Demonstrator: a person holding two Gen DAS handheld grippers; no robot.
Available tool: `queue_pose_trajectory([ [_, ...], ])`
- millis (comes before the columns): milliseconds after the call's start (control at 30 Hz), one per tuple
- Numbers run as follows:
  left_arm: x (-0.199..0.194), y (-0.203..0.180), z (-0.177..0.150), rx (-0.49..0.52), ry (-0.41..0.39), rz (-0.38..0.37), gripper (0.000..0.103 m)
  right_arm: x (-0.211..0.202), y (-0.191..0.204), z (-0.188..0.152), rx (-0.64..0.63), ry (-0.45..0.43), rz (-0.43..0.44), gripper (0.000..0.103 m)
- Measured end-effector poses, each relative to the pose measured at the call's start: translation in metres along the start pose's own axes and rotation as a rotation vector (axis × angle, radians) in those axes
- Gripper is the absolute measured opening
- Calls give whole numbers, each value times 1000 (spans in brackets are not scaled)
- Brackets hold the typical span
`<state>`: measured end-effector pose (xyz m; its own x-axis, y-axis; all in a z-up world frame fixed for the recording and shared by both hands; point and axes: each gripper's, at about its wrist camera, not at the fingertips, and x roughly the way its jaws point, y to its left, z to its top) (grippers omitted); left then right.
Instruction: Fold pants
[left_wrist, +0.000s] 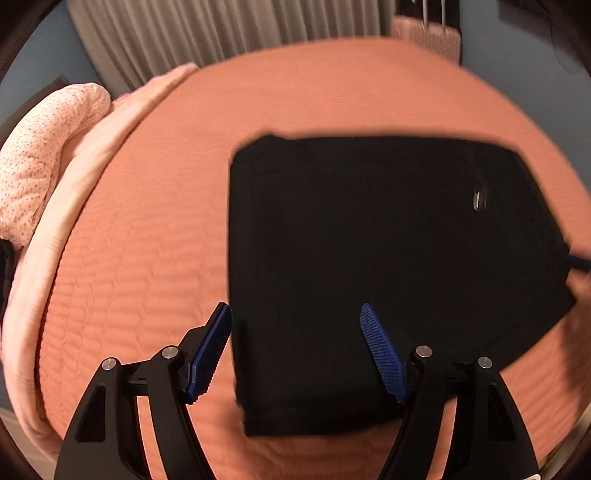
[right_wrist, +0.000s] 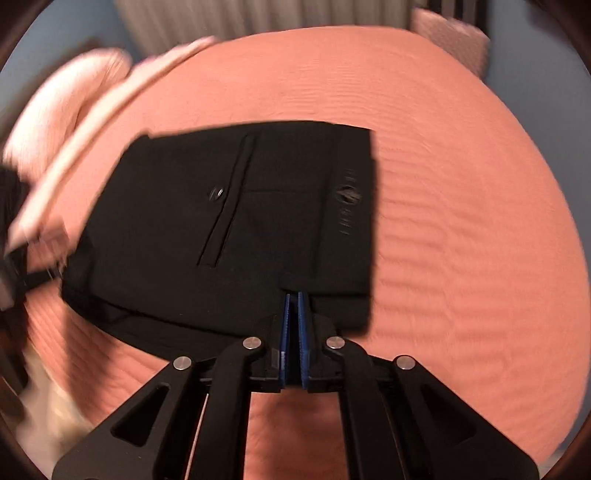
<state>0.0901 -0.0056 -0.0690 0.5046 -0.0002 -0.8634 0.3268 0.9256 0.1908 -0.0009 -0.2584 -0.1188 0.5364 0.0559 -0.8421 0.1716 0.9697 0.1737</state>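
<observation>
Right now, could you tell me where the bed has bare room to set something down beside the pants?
The bedspread lies bare right of the pants and beyond them toward the curtain. Left, a bare strip runs to the pillow. The near edge is crowded: both tools work there.

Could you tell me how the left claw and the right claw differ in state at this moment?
The left claw is spread wide open, while the right claw is shut with its pads nearly together. The left claw holds nothing and sits over the near edge of the black pants; the right claw looks pinched on the pants' near edge. Both have blue ribbed pads on black fingers and face the same folded pants on the orange bedspread.
</observation>
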Motion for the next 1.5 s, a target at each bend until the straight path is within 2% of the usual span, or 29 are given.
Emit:
queue_pose_trajectory([
  [67, 1, 12, -17, -97, -25, -13, 76, -11, 7, -3, -15, -8, 3, 8],
  [133, 1, 25, -22, -173, 3, -42, 77, -7, 21, -9, -76, 16, 31, 8],
  [200, 2, 32, -23, -213, 24, -55, 78, 17, 18, -9, -138, 63, -38, 7],
  [233, 2, 34, -23, -216, 32, -56, 78, 28, 11, -16, -137, 80, -56, 7],
  [300, -1, 39, -20, -185, 35, -21, 78, 26, -10, -22, -28, 66, 30, 7],
  [333, -1, 43, -20, -172, 34, -5, 79, 24, -18, -22, 12, 80, 43, 6],
  [433, -1, 64, -23, -215, 50, -13, 82, 3, -29, -23, -3, 72, -96, 11],
  [467, -2, 70, -23, -239, 59, -22, 82, -6, -29, -22, -17, 50, -102, 11],
  [500, -4, 76, -25, -255, 54, 2, 80, -15, -27, -19, -19, 23, -85, 11],
  [567, -20, 72, -21, -222, 23, 56, 76, -21, -20, -9, -25, -7, -27, 11],
  [633, -36, 55, -15, -180, -14, 20, 77, -9, -3, 4, -58, -7, 47, 11],
  [700, -38, 30, -16, -130, 2, -32, 79, 13, 20, 10, -94, 8, 106, 11],
  [767, -22, 5, -23, -53, 50, -7, 79, 28, 37, 8, -140, 39, 132, 11],
  [833, -10, -3, -30, -23, 72, 19, 79, 51, 41, 4, -177, 91, 108, 11],
  [900, -11, 1, -35, -44, 63, 4, 81, 59, 26, -6, -166, 123, 69, 8],
  [1033, -15, 17, -41, -73, 100, -4, 81, 48, -33, -23, 3, 167, 81, 5],
  [1133, -24, 25, -42, -75, 90, 17, 80, 22, -61, -31, 19, 139, -56, 9],
  [1200, -37, 28, -40, -76, 67, 29, 80, 4, -70, -31, 11, 113, -106, 11],
  [1367, -73, 27, -28, -117, -14, -15, 80, -34, -64, -19, 55, 28, -67, 11],
  [1400, -80, 24, -24, -118, -33, -19, 80, -40, -61, -15, 60, 9, -49, 12],
  [1433, -85, 21, -19, -119, -44, -23, 80, -45, -59, -8, 57, -5, -34, 19],
  [1500, -95, 15, -15, -135, -50, -32, 80, -50, -47, -2, 40, -52, -71, 63],
])
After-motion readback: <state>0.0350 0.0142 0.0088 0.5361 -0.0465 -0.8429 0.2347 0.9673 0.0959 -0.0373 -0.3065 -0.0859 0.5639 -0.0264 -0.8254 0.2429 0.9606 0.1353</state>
